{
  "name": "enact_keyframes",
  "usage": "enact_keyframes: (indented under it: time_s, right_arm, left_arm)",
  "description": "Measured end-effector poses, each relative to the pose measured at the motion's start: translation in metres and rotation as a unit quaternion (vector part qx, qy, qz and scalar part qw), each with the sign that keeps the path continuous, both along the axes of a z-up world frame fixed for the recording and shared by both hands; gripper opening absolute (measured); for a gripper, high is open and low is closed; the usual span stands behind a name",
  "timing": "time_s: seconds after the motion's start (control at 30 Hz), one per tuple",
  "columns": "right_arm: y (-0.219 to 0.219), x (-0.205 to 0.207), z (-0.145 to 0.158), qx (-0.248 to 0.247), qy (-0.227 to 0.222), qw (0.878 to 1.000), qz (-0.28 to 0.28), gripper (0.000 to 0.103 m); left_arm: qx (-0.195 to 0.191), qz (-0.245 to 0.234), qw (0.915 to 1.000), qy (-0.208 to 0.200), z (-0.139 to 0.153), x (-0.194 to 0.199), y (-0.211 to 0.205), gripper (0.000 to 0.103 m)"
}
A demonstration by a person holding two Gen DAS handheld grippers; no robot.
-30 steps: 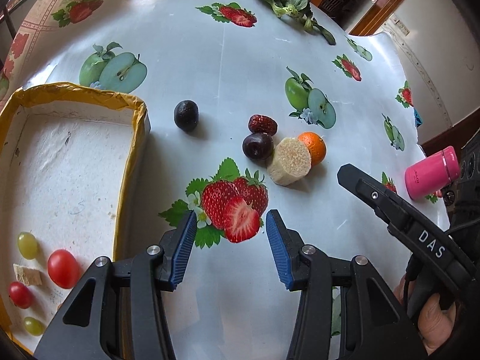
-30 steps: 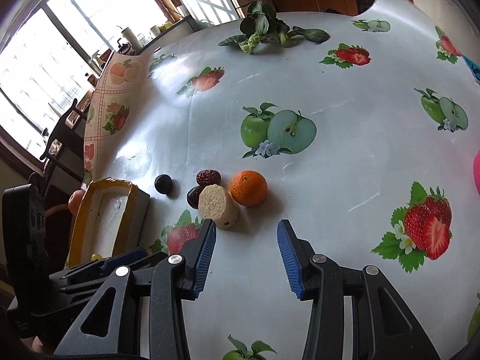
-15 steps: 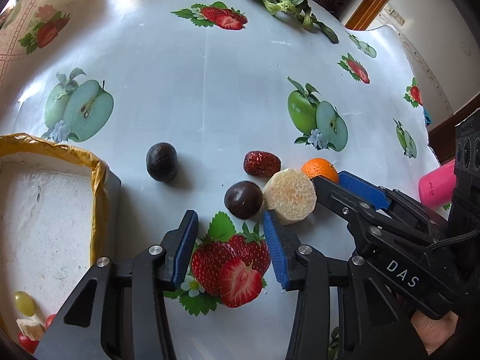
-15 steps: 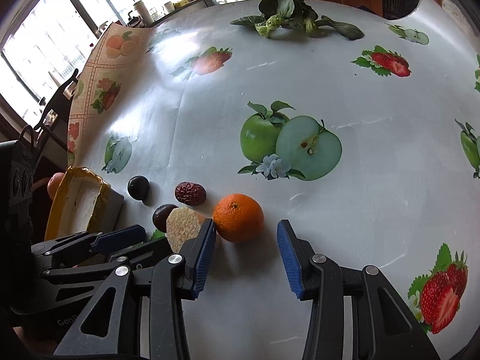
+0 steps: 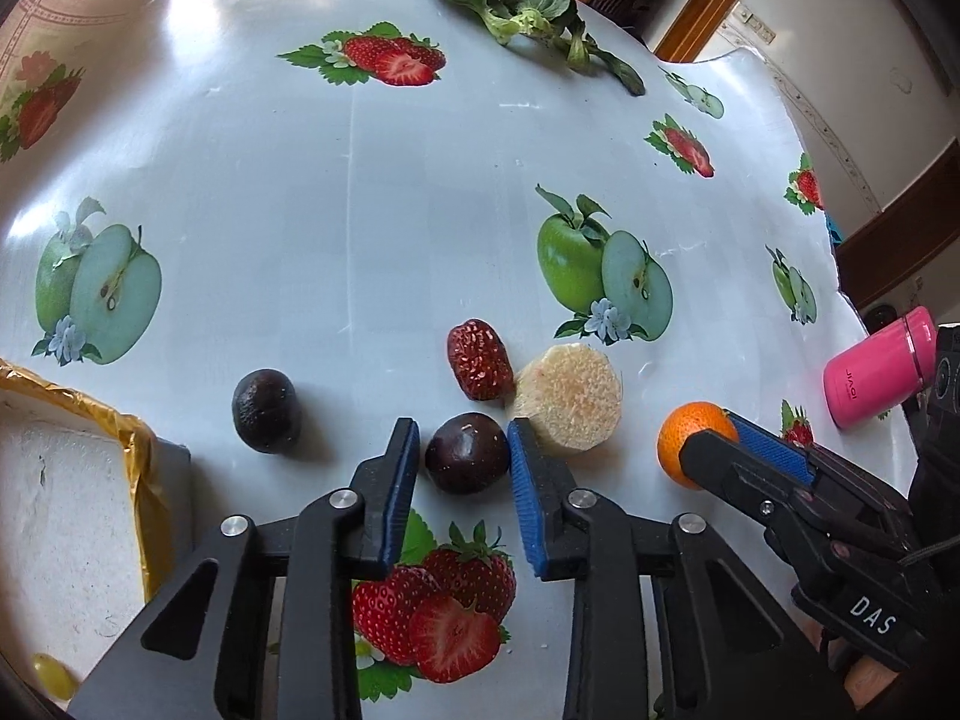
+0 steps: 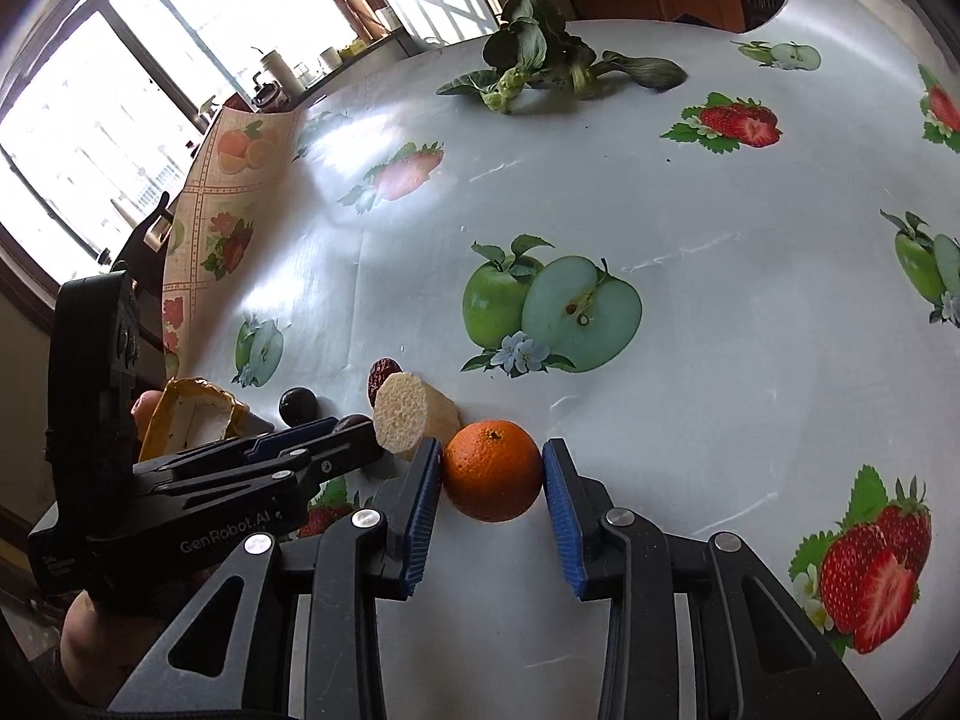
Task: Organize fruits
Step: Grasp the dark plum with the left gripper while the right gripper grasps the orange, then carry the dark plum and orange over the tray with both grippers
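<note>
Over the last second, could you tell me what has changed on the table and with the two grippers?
Both grippers advanced and their jaws have just been closing: the left gripper now brackets the dark plum, the right gripper the orange, which sits slightly apart from the cluster. The other dark fruit, red date, pale cut piece and tray stayed put.

foam tray (image 5: 78,516) cut off at left edge, green grape (image 5: 53,675) half out of frame at near-left corner, orange (image 5: 690,432) partly hidden behind right gripper (image 5: 717,429) finger, dark plum (image 6: 354,420) mostly hidden behind left gripper (image 6: 336,429), pink bottle (image 5: 879,372) label too small to read
</note>
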State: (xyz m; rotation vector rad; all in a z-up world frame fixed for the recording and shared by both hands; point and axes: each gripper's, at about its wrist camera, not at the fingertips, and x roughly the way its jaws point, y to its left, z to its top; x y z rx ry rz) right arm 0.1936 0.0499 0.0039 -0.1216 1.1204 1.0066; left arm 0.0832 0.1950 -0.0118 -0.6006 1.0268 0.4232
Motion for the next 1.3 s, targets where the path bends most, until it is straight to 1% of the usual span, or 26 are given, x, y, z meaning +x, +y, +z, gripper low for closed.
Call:
enact_keyframes:
  time_s: [0.07,0.27,0.53,0.77,0.97,1.3]
  right_arm:
    - [-0.008,-0.002,0.002,0.002,0.006,1.0,-0.007,0.035]
    - [-0.024,-0.013,0.01,0.008,0.012,1.0,-0.018,0.035]
    - [-0.038,-0.036,0.023,0.007,0.012,1.0,-0.014,0.035]
    - [-0.04,-0.062,0.036,0.008,0.005,1.0,0.002,0.035]
    - [-0.041,-0.085,0.047,0.007,-0.004,1.0,0.02,0.035]
    - [-0.038,-0.124,0.062,0.011,-0.017,0.999,0.049,0.035]
  left_arm:
    - [0.012,-0.005,0.9999,0.006,0.0,0.002,-0.004,0.024]
    - [-0.002,0.003,0.9999,0.01,0.001,-0.012,-0.008,0.024]
    - [0.008,0.018,0.9997,0.015,0.021,-0.046,-0.029,0.024]
    - [0.005,0.027,0.9995,0.011,0.032,-0.07,-0.043,0.024]
    - [0.016,0.04,0.9991,0.007,0.047,-0.093,-0.053,0.024]
    - [0.029,0.069,0.9972,0.008,0.059,-0.143,-0.057,0.024]
